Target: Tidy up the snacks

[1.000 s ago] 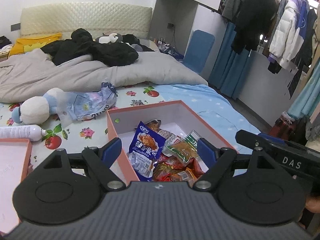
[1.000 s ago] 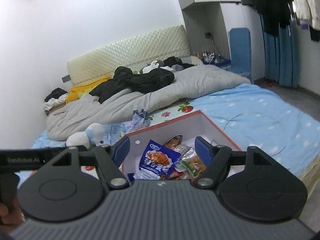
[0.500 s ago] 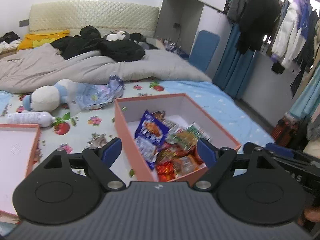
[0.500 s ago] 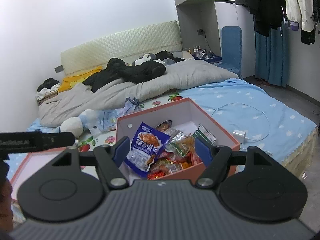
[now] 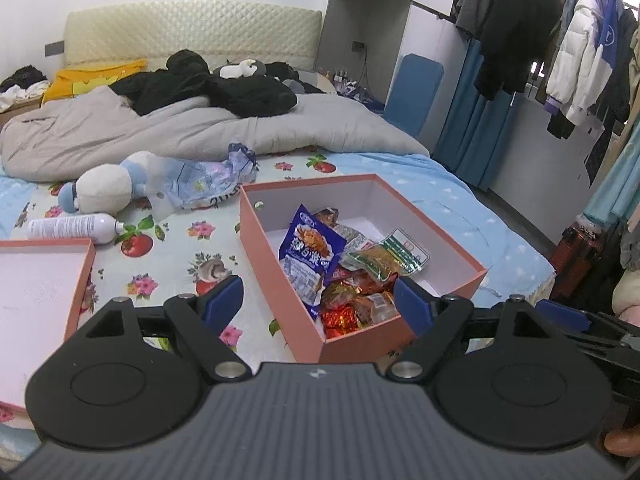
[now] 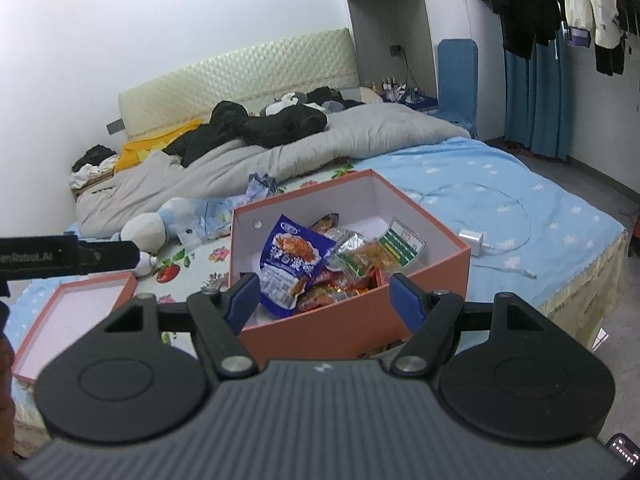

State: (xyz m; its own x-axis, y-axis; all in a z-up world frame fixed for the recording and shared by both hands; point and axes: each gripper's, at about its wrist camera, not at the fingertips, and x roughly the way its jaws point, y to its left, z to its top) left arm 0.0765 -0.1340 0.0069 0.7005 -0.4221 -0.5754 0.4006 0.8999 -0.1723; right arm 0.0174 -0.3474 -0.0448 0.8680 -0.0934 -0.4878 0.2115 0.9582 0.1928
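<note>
An open salmon-pink box [image 5: 256, 236] [image 6: 424, 276] sits on the bed and holds several snack packets. A blue packet [image 5: 310, 250] [image 6: 290, 264] leans at its left side, a green-striped packet [image 5: 390, 256] [image 6: 384, 250] lies to the right, and red wrappers [image 5: 348, 308] pile at the near end. My left gripper [image 5: 318, 304] hangs open in front of the box's near corner, nothing between its fingers. My right gripper [image 6: 324, 296] is also open, just short of the box's near wall. The box's lid [image 5: 36, 288] [image 6: 76, 312] lies upturned to the left.
A plush toy [image 5: 106, 186], a white spray can [image 5: 72, 228] and a crumpled plastic bag [image 5: 212, 176] lie on the floral sheet behind the lid. A grey duvet [image 5: 160, 136] with dark clothes covers the bed's far half. A white charger with cable [image 6: 474, 236] lies right of the box.
Both grippers have drawn back from the box and sunk a little, so the whole box and the lid now show. Their jaws have stayed open.
</note>
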